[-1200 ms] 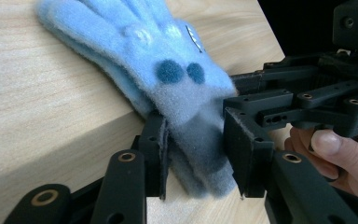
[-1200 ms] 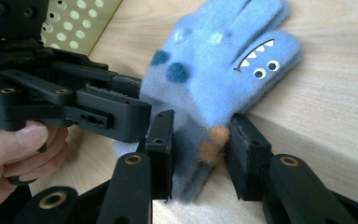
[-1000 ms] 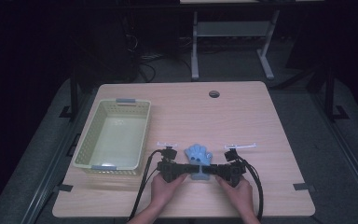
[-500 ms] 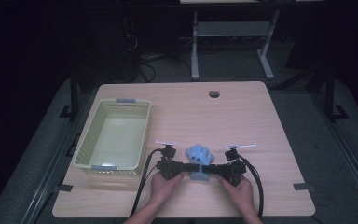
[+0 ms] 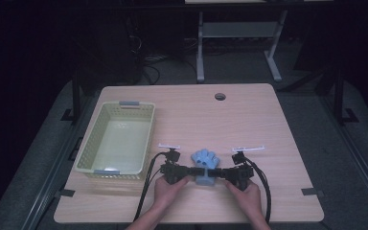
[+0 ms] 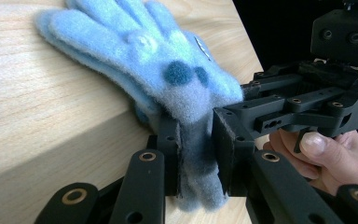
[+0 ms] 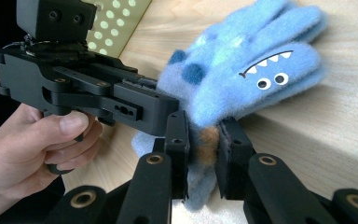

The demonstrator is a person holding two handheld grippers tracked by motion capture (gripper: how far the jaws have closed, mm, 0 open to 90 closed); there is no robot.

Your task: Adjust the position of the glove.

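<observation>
A pale blue fleece glove (image 5: 206, 158) with a monster face lies near the table's front edge, its fingers pointing away from the person. My left gripper (image 5: 196, 173) is shut on the glove's cuff (image 6: 196, 154) from the left. My right gripper (image 5: 216, 175) is shut on the same cuff (image 7: 204, 149) from the right. Both pairs of jaws have just been closing, with the fleece squeezed between the pads. The two grippers face each other, almost touching. In the left gripper view the right gripper (image 6: 307, 102) sits close behind the glove (image 6: 135, 51). In the right gripper view the left gripper (image 7: 88, 88) sits beside the glove (image 7: 256, 60).
A pale green plastic basket (image 5: 88, 153) stands empty on the table's left side, close to the left hand. Two small white strips (image 5: 168, 145) (image 5: 248, 149) lie beyond the grippers. A cable hole (image 5: 220, 96) sits near the far edge. Cables trail off the front edge.
</observation>
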